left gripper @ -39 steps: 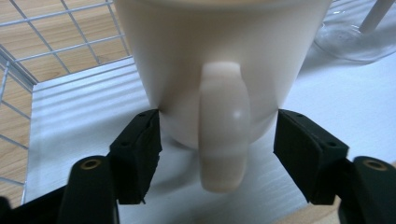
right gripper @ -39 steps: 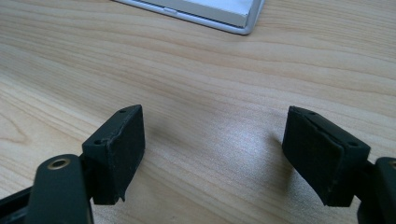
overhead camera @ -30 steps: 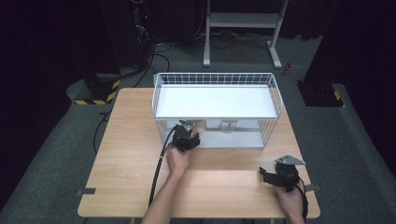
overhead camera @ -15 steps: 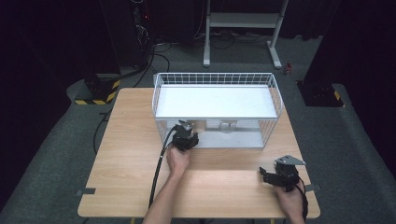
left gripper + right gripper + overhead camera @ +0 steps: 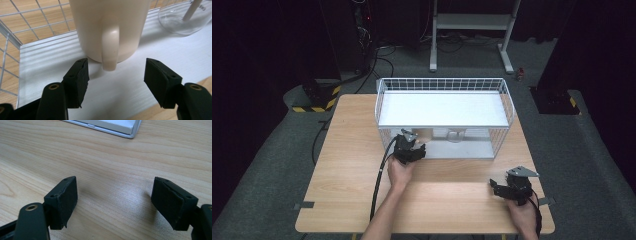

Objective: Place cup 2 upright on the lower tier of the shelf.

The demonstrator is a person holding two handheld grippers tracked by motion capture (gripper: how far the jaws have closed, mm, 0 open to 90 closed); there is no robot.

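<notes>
The left tool [image 5: 411, 150] sits at the open front of the white wire rack [image 5: 507, 100] on the bench [image 5: 347, 165], at its lower shelf, where a cream mug [image 5: 110, 27] stands upright with its handle [image 5: 110, 47] turned straight toward the tool. The jaws have just been opening: in the left gripper view the two black pads [image 5: 77, 80] stand apart on either side of the handle, short of it and clear of the mug, so the tool is released and the mug rests on the shelf by its own weight. Just beside the mug stands a clear glass vessel [image 5: 185, 17] with something pale and stick-like in it. To my eye this is the letting-go step of setting the mug on the shelf. What comes next calls for drawing the left tool straight back out of the rack without nudging the handle or brushing the wire side. The right tool [image 5: 510, 189] rests near the bench's front right corner, its jaws spread over bare wood and grasping nothing.
</notes>
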